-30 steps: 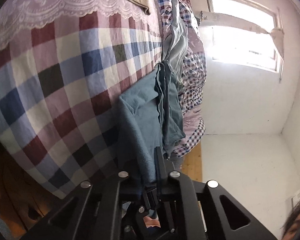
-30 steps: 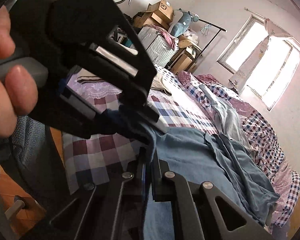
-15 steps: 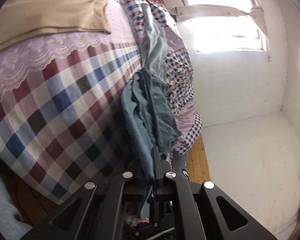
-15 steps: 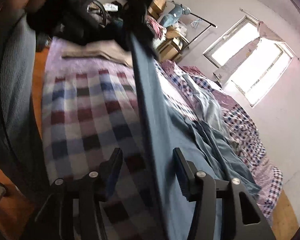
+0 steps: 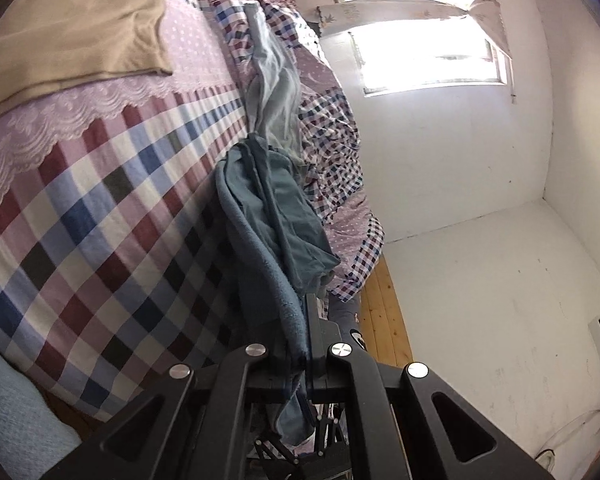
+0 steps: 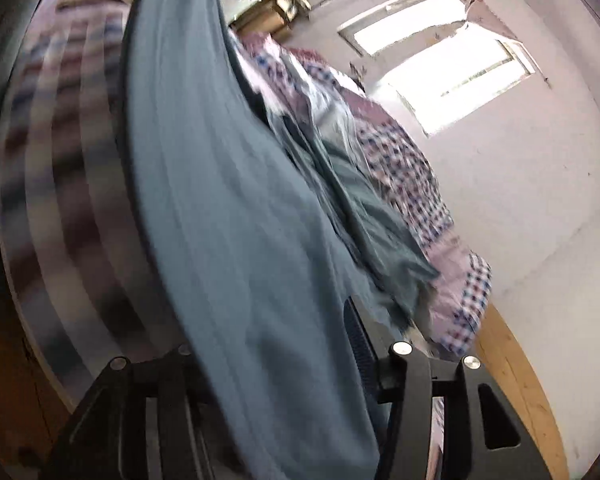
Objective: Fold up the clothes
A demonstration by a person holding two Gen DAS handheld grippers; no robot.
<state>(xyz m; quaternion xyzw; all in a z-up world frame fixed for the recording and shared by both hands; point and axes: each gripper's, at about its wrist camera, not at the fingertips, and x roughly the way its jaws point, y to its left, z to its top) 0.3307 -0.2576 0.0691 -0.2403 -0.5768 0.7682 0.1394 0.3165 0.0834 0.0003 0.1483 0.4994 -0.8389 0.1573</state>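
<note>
left gripper [image 5: 300, 344] clamped on an edge of the blue garment [image 5: 268, 208], likely to anchor it. cloth trails over the checked bed [image 5: 100, 208], rumpled at the far side. right gripper [image 6: 284, 364] jaws apart, cloth draped between them, ungripped.

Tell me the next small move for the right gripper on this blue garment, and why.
Probably close the right gripper on the blue garment: its jaws stand apart with the cloth running between them, while the left gripper already pinches another edge. The rest lies bunched on the checked bedspread, so two grips would let it spread.
</note>
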